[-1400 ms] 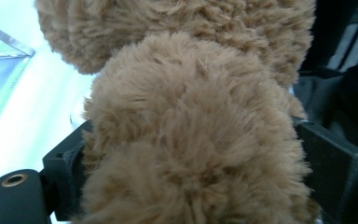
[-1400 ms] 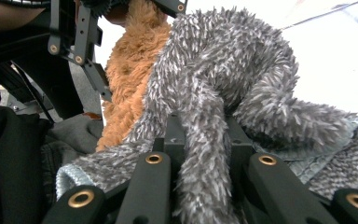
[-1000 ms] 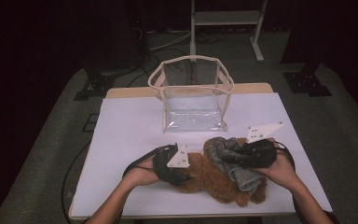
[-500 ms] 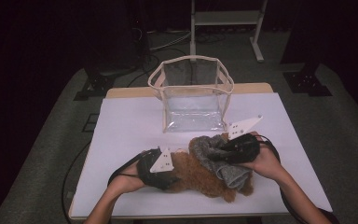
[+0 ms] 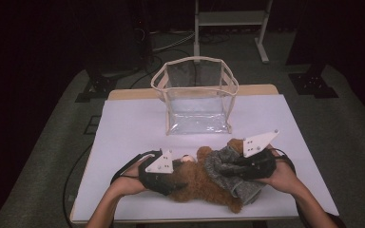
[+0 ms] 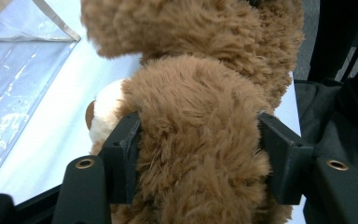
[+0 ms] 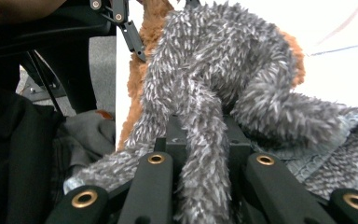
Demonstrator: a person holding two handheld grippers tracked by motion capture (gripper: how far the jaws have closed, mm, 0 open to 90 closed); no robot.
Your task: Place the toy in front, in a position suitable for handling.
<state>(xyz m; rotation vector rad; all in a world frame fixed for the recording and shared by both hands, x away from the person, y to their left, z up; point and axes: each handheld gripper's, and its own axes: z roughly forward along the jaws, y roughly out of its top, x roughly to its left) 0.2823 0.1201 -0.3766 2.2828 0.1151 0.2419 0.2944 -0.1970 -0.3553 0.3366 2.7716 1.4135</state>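
Observation:
A brown teddy bear (image 5: 195,183) lies on the white table (image 5: 133,123) near its front edge, partly covered by a grey fuzzy garment (image 5: 223,166). My left gripper (image 5: 171,180) has just been closing, and its pads now press into the bear's thick fur (image 6: 196,140) from both sides. To the bear's right, my right gripper (image 5: 240,168) is shut on a fold of the grey garment (image 7: 214,93), which drapes over its jaws. A person's hands hold both grippers from the near edge.
A clear plastic bag with a cream rim (image 5: 197,102) stands open and upright behind the bear, at the table's middle back. Its wall (image 6: 9,70) shows at the left of the left gripper view. Dark floor and stands surround the table.
Both hands have shifted a little to the left, and the bear and grey garment have moved with them. The garment is now bunched more over the bear's body.

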